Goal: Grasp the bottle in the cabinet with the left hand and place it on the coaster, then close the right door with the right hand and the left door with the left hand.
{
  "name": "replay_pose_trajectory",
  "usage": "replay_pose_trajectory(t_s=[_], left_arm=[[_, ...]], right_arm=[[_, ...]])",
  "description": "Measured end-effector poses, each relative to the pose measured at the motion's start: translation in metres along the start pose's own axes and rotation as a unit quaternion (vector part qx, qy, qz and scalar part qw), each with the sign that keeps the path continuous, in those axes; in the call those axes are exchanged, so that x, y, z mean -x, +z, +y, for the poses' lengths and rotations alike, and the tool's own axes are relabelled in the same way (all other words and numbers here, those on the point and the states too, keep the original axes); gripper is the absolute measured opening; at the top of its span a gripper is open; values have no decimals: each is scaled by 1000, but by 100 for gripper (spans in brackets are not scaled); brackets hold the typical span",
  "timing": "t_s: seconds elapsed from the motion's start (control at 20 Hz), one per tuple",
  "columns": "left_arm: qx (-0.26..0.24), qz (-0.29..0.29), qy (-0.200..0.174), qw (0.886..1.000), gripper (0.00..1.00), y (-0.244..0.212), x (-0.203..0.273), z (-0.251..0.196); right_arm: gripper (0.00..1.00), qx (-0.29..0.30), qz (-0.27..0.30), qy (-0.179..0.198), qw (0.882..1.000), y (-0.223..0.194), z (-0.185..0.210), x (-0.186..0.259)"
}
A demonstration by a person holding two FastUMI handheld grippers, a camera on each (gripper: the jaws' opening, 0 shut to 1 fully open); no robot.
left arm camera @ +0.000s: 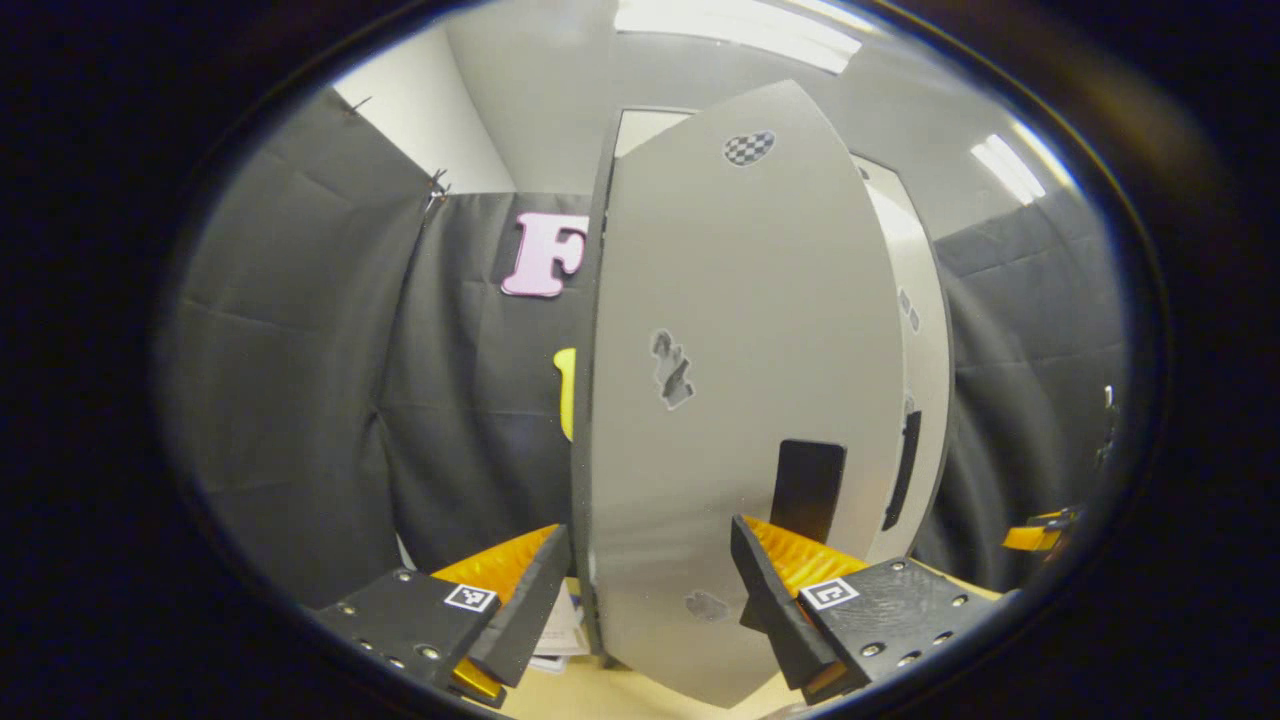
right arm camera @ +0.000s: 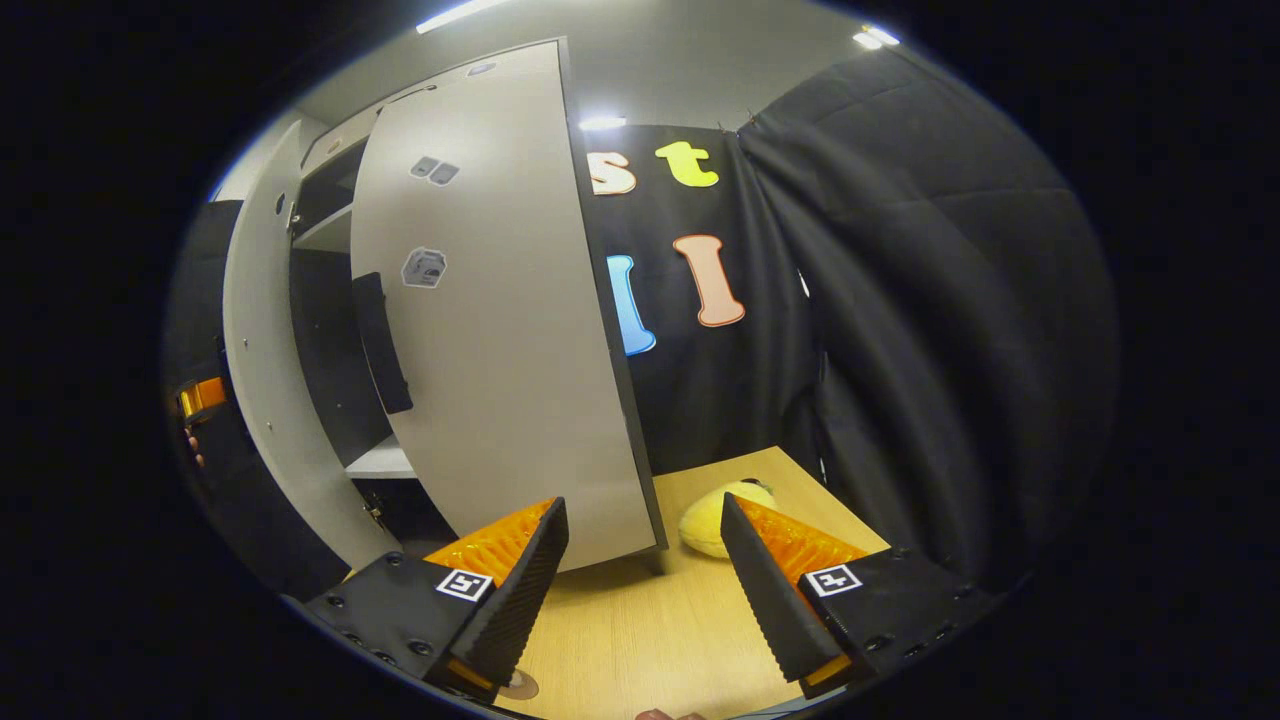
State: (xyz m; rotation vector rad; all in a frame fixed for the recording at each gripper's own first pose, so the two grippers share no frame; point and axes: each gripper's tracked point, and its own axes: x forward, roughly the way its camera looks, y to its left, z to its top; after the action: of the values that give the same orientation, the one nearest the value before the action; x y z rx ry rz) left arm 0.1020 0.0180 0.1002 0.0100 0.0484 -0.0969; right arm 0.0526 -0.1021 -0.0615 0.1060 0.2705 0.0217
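Left gripper [left arm camera: 650, 590] faces the left door [left arm camera: 740, 400], fingers apart; right gripper [right arm camera: 645, 590] likewise before the right door [right arm camera: 500, 330].

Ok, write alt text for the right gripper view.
The right gripper is open, its fingers pointing at the lower edge of a grey cabinet door that stands ajar. Behind it are shelves; a yellow soft object lies on the wooden table.
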Motion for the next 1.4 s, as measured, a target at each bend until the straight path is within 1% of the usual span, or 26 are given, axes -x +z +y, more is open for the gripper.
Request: replay_pose_trajectory(t_s=[0.1, 0.2, 0.4, 0.5, 0.6, 0.7, 0.75, 0.8, 0.95, 1.05, 1.15, 1.3, 1.35, 1.4], left_arm=[[26, 4, -3, 1000, 100, -5, -3, -18], [37, 4, 4, 999, 100, -7, 5, -28], [47, -1, 29, 998, 100, -16, 43, -22], [50, -1, 49, 998, 98, -24, 70, -15], [56, 1, 82, 995, 94, -35, 98, -5], [68, -5, 103, 992, 94, -37, 125, -8], [70, -12, 116, 991, 100, -35, 138, -8], [69, -19, 127, 989, 100, -33, 150, -7], [43, -44, 152, 987, 100, -17, 177, -13], [12, -49, 160, 986, 99, -8, 188, -14], [-14, -48, 171, 984, 99, -1, 196, -11], [-45, -47, 169, 983, 100, 5, 202, -11], [-54, -46, 171, 983, 94, 6, 203, -10], [-61, -46, 174, 982, 94, 8, 205, -8]], right_arm=[[98, -1, 2, 4, 1000, 6, -6, -3], [98, 8, 0, 6, 1000, 10, -13, -2], [98, 24, -1, 13, 1000, 7, -24, -6], [97, 26, 3, 21, 999, 3, -24, -9], [98, 30, 3, 37, 999, 4, -18, -13], [98, 43, -3, 51, 998, 7, -12, -14], [98, 50, -9, 58, 997, 10, -10, -15], [98, 54, -15, 66, 996, 13, -6, -17], [98, 57, -32, 93, 994, 24, 10, -17], [98, 58, -38, 101, 992, 31, 18, -16], [98, 53, -49, 93, 993, 37, 21, -12], [98, 45, -56, 65, 995, 37, 20, -12], [98, 42, -54, 59, 996, 36, 21, -12], [98, 40, -51, 56, 996, 33, 23, -12]])
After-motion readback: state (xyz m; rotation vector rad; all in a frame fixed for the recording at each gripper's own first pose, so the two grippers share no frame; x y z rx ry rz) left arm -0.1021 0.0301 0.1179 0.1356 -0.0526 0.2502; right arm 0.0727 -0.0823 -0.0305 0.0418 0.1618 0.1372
